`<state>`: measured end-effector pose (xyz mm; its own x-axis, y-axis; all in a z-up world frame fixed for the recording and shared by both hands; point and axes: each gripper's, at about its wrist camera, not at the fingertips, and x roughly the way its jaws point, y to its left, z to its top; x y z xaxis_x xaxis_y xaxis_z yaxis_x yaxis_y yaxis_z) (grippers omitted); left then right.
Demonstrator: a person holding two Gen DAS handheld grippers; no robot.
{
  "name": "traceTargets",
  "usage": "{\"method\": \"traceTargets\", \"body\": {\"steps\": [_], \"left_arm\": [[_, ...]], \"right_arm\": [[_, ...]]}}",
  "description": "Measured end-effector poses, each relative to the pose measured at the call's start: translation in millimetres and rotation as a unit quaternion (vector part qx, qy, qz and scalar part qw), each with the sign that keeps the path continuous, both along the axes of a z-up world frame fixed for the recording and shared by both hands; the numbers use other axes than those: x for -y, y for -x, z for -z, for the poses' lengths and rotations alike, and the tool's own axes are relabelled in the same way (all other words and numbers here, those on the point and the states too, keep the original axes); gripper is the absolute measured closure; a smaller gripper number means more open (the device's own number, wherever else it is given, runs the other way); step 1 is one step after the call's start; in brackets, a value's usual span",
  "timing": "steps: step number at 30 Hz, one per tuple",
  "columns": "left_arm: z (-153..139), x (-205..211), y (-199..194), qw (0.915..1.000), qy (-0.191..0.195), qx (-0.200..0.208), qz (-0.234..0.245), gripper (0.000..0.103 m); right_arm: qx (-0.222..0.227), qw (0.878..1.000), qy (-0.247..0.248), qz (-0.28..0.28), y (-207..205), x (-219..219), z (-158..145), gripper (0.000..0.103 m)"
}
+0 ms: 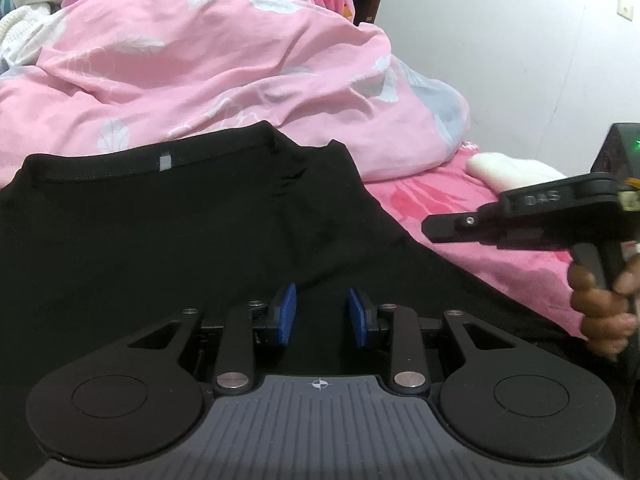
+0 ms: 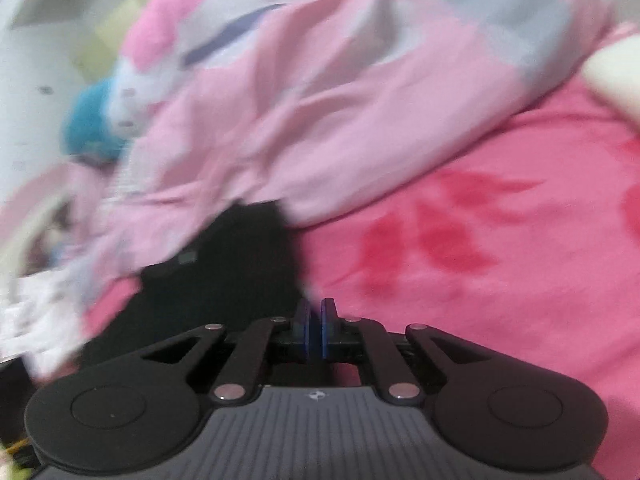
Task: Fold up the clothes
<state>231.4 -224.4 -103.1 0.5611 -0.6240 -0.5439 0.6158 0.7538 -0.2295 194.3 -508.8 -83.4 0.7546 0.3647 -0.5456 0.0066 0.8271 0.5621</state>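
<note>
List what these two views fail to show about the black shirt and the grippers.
- Black shirt: lower part hidden behind the left gripper in the left wrist view; sleeves not visible.
- Right wrist view: motion blur smears the shirt and pink quilt.
- Right gripper: blue pads nearly touching; whether fabric is pinched cannot be told.

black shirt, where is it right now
In the left wrist view the black shirt lies spread on the pink bedsheet, directly ahead of the open left gripper, its collar against the rumpled pink duvet.
</note>
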Motion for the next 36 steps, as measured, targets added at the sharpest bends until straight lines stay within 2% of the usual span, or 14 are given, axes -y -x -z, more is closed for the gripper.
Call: {"method": "traceTargets", "body": {"steps": [3,6,8,9,14,16,19,23,24,25,27,34,36], "left_arm": [[0,2,1,1.0000,-0.007,0.006,0.000,0.073],[0,2,2,0.9999,-0.007,0.010,-0.002,0.073],[0,0,2,0.9999,-0.004,0.010,-0.004,0.073],[0,-1,2,0.9999,0.000,0.009,-0.006,0.073],[1,-12,-1,0.9992,0.026,-0.001,-0.031,0.073],[1,-17,-3,0.9984,0.036,-0.007,-0.042,0.073],[4,-23,-7,0.9971,0.055,-0.018,-0.049,0.073],[6,-30,-10,0.9949,0.078,-0.030,-0.057,0.075],[7,-32,-11,0.9943,0.083,-0.033,-0.058,0.075],[7,-33,-12,0.9937,0.088,-0.036,-0.059,0.075],[7,-36,-13,0.9925,0.095,-0.039,-0.065,0.075],[11,-54,-19,0.9825,0.134,-0.060,-0.114,0.075],[13,-57,-22,0.9801,0.142,-0.067,-0.121,0.075]], "right_arm": [[-0.038,0.999,-0.004,-0.019,-23,-5,12,0.100],[-0.057,0.997,-0.051,0.028,-41,17,15,0.102],[-0.054,0.995,-0.033,0.078,-40,27,9,0.101],[-0.051,0.995,-0.030,0.080,-39,27,7,0.099],[-0.037,0.998,-0.039,0.011,-40,6,-3,0.097],[-0.042,0.999,-0.021,-0.026,-56,-12,-8,0.097],[-0.061,0.998,-0.013,-0.029,-95,-20,-1,0.098],[-0.051,0.994,-0.090,0.027,-128,8,11,0.100],[-0.047,0.992,-0.114,0.042,-126,15,12,0.099],[-0.039,0.991,-0.118,0.049,-120,17,9,0.098],[-0.026,0.993,-0.104,0.050,-108,15,0,0.097],[-0.048,0.997,-0.058,0.000,-111,-14,-4,0.097],[-0.054,0.997,-0.039,0.035,-124,-9,3,0.098]]}}
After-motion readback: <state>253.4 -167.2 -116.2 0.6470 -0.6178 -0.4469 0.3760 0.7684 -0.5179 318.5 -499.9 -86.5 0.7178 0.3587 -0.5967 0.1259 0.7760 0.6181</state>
